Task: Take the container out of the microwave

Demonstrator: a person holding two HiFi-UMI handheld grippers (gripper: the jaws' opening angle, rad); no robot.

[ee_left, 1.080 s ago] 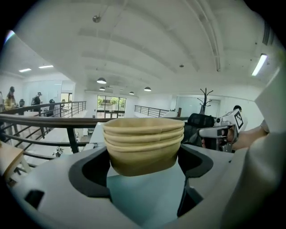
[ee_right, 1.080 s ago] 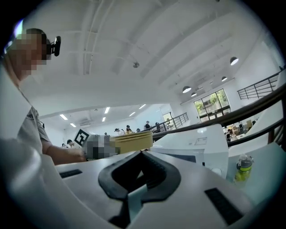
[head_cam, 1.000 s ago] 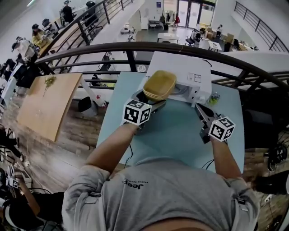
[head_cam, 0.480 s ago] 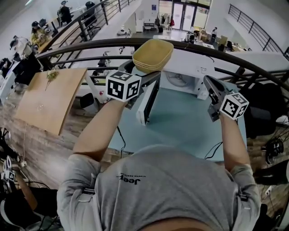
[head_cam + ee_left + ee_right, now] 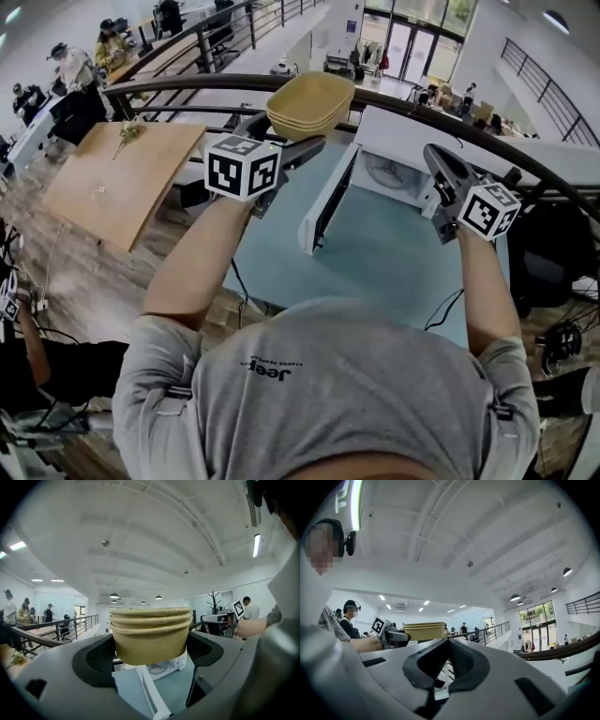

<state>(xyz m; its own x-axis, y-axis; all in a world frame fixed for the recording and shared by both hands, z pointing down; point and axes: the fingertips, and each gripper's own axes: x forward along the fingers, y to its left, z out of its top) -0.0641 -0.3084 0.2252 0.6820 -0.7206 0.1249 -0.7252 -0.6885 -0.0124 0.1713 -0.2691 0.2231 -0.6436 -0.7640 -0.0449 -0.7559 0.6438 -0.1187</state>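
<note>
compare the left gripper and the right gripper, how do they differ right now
The left gripper is shut on the tan ridged paper container. The right gripper has its jaws together with nothing between them. In the head view the left gripper is to the left of the white microwave, while the right gripper is in front of its right part. Both bear a black-and-white marker cube.

Container (image 5: pixel 310 103): matt tan paperboard, ribbed rim bands.
Left gripper (image 5: pixel 150 644): smooth matt grey plastic shell; pads (image 5: pixel 101 657) black, dimpled texture noted.
Microwave (image 5: pixel 405 148): white, smooth, satin casing.
Table (image 5: pixel 394 267): matt pale-blue top.
Railing (image 5: pixel 169 82): dark painted metal.
</note>
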